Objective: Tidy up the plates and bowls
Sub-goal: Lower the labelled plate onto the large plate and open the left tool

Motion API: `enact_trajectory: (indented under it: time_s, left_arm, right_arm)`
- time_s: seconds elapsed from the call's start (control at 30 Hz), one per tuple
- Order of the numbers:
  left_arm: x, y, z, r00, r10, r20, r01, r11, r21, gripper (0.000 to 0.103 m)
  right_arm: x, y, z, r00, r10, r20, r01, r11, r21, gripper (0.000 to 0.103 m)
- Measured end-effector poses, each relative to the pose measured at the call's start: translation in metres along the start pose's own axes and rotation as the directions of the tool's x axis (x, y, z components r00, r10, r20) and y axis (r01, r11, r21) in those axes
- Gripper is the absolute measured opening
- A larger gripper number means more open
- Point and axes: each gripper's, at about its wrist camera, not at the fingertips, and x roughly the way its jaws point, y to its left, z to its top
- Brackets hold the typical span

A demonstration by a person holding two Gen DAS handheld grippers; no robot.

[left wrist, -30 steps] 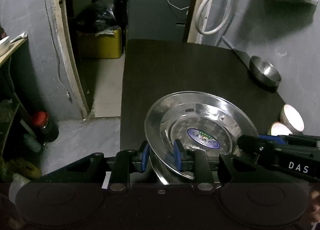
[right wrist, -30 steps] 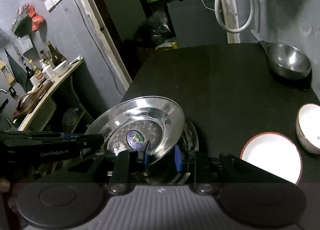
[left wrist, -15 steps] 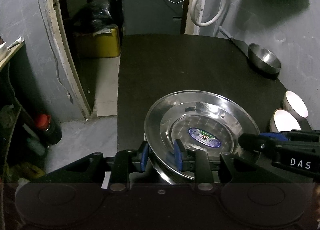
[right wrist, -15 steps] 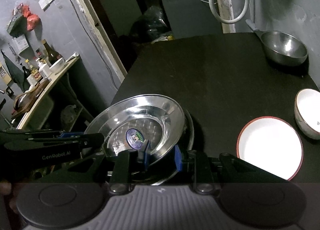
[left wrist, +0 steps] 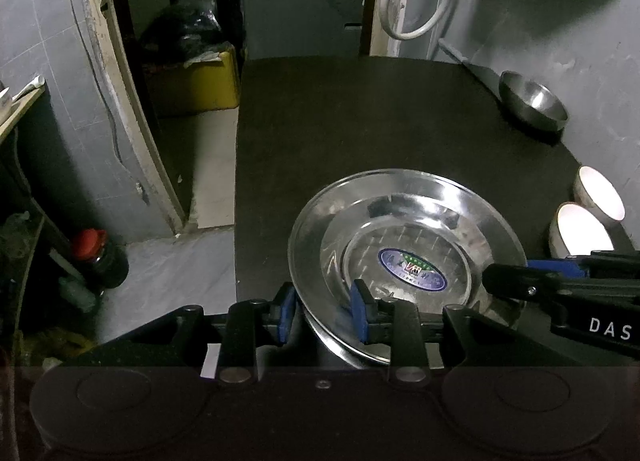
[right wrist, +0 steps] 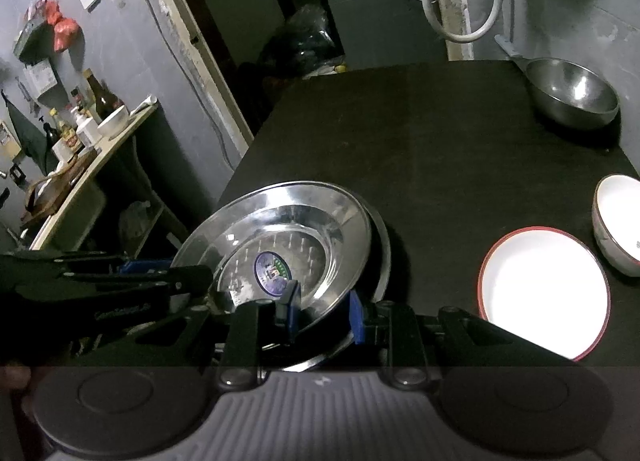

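A steel plate (left wrist: 404, 221) with a blue oval sticker sits near the front of the black table (left wrist: 360, 113). It also shows in the right wrist view (right wrist: 280, 221), resting on a second steel plate (right wrist: 382, 257) whose rim shows under it. My left gripper (left wrist: 324, 311) has its blue pads either side of the plate's near left rim. My right gripper (right wrist: 322, 311) straddles the near right rim the same way. Whether the pads press the rim is unclear.
A steel bowl (right wrist: 572, 99) stands at the far right by the wall. A white red-rimmed bowl (right wrist: 544, 289) and a second white bowl (right wrist: 618, 223) sit at the right. The table's left edge drops to the floor, with a red-capped jar (left wrist: 100, 257) below.
Both grippers and the plate between them have shifted slightly across the table; the white bowls look a little nearer in both views. The jaws stand as before.
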Motion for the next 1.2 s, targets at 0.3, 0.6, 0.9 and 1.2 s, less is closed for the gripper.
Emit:
enact_trajectory:
  time_s: [0.3,0.6,0.9,1.2]
  left_arm:
    - [0.004,0.001,-0.002,1.0,0.001,-0.014,-0.001,1.0,-0.003,0.034]
    - [0.006,0.002,-0.001,0.999,-0.017,-0.032,0.018,1.0,0.013,0.037]
    - [0.007,0.001,-0.002,0.999,-0.015,-0.044,0.017,0.999,0.03,0.038]
    - [0.011,-0.002,-0.001,0.998,-0.009,-0.061,0.011,0.999,0.03,0.061]
  right_arm:
    - [0.005,0.006,0.002,1.0,-0.023,-0.017,0.022,0.999,-0.039,0.029]
    - [0.005,0.012,0.003,0.998,-0.052,-0.025,0.05,0.997,-0.057,0.029]
    - [0.001,0.011,0.004,0.997,-0.081,-0.014,0.08,0.995,-0.066,0.036]
    - [-0.008,-0.002,0.005,0.996,-0.088,0.005,0.088,0.996,-0.029,0.05]
